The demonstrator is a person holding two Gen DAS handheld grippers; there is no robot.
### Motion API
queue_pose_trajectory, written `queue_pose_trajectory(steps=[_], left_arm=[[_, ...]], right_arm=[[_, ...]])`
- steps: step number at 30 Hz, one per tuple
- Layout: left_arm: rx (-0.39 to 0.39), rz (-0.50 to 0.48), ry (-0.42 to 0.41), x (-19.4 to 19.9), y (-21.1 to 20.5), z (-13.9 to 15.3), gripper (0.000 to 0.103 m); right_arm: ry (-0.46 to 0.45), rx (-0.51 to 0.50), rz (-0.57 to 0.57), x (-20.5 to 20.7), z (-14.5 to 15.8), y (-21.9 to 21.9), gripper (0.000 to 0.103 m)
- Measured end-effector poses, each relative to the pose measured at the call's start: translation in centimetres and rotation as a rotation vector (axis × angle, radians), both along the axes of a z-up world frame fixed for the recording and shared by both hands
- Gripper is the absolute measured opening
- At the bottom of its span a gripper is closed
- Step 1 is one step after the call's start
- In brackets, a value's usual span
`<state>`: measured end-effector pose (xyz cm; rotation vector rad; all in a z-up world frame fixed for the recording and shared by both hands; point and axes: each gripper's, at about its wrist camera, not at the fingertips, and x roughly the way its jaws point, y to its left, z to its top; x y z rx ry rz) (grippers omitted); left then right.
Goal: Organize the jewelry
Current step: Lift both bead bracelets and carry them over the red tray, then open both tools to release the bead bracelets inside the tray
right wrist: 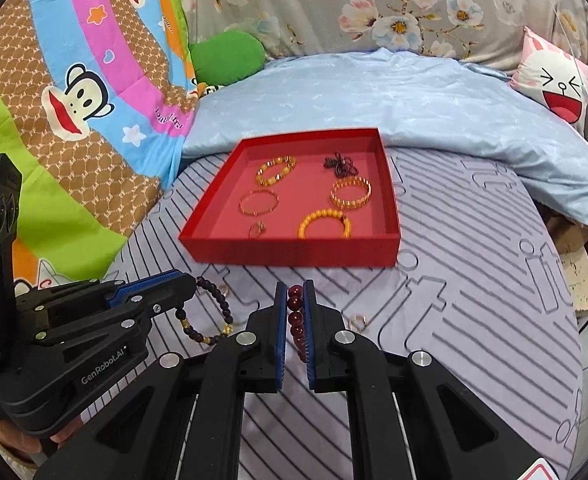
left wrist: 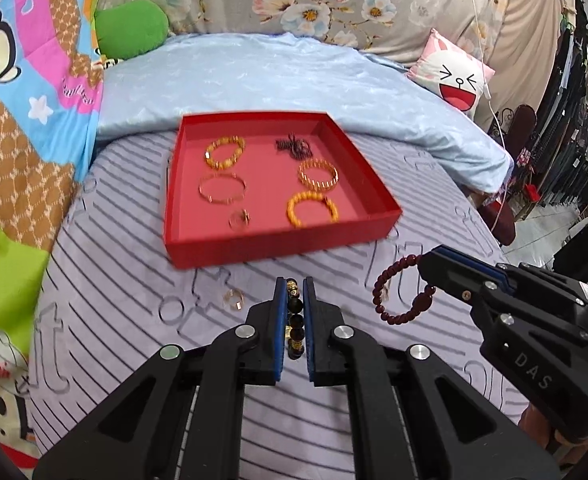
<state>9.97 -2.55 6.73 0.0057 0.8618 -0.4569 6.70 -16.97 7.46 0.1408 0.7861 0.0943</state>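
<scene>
A red tray (left wrist: 270, 246) (right wrist: 294, 254) lies on the striped bed and holds several gold and amber bracelets, a dark bead strand (left wrist: 294, 146) and a ring (left wrist: 240, 218). My left gripper (left wrist: 295, 286) is shut on a dark bead bracelet with gold beads (left wrist: 296, 320), also seen in the right wrist view (right wrist: 206, 312), just short of the tray's near wall. My right gripper (right wrist: 295, 286) is shut on a dark red bead bracelet (right wrist: 296, 312), which hangs from it in the left wrist view (left wrist: 402, 292).
A loose gold ring (left wrist: 233, 299) lies on the bed left of my left gripper. Another ring (right wrist: 359, 322) lies right of my right gripper. A light blue quilt (left wrist: 278, 76) is bunched behind the tray. Pillows and a cartoon blanket (right wrist: 74, 92) line the back and left.
</scene>
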Motion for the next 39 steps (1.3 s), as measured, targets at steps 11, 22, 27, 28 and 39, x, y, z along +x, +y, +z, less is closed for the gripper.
queue_pose_trajectory(steps=[11, 22, 27, 28, 39], left_arm=[[-0.016, -0.009, -0.065, 7.7, -1.8, 3.3, 0.008], [-0.069, -0.008, -0.015, 17.8, -2.9, 2.6, 0.008], [-0.062, 0.002, 0.052, 21.1, -3.2, -0.1, 0.008], [-0.056, 0.003, 0.068, 21.6, -3.3, -0.8, 0.008], [0.068, 0.037, 0.140, 22.7, -3.3, -6.0, 0.008]], right_arm=[[-0.015, 0.024, 0.038, 9.0, 2.5, -0.1, 0.008], [0.053, 0.171, 0.040, 19.3, 1.4, -1.8, 0.008], [0.142, 0.266, 0.013, 22.8, -2.1, -2.8, 0.008], [0.165, 0.281, 0.002, 23.3, -3.1, -3.1, 0.008], [0.202, 0.086, -0.037, 23.4, -6.1, -2.7, 0.008]])
